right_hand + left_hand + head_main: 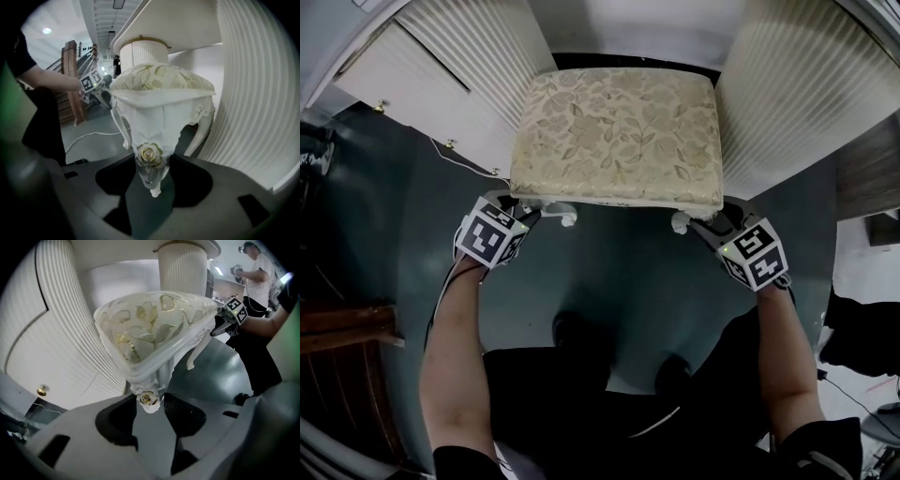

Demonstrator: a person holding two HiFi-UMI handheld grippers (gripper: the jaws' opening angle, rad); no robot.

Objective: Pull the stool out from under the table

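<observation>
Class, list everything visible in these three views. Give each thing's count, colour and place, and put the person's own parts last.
stool: one, white frame, cream floral cushion, between the table's pedestals
table: one, white, fluted, either side of the stool
knobs: three seen, gold, table's left front
cable: one, white, on the floor
floor: grey-green
wooden furniture: brown, far left
bystander: one, white shirt, background
left gripper: grey, shut on the stool's front-left corner leg
right gripper: grey, shut on the front-right corner leg
forearms: two, bare, behind the grippers

Floral cloth stool [617,131] seat (faint sheen), glossy white frame
</observation>
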